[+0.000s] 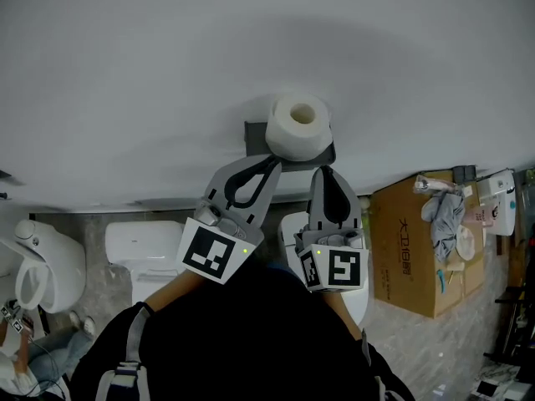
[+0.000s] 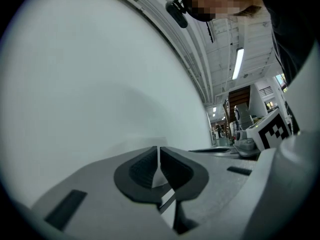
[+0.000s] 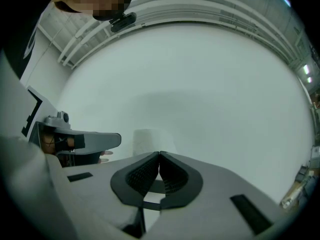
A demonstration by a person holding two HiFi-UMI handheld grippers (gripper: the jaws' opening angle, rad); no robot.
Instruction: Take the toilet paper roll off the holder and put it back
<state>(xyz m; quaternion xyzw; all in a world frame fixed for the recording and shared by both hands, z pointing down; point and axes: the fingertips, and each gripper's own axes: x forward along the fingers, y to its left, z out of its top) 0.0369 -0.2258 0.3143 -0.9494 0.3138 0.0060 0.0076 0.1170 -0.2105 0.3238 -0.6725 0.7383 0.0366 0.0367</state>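
Toilet paper roll point(image 1: 298, 125) sits on its wall holder point(image 1: 250, 135), untouched by either tool. Left gripper point(image 1: 272, 164), at the roll's 7 o'clock, and right gripper point(image 1: 324, 174), at its 5 o'clock, both have jaws fully together with nothing between them. Judged: roll is mounted, so either removal has not begun or the replacement is finished; the pictures alone cannot settle which.
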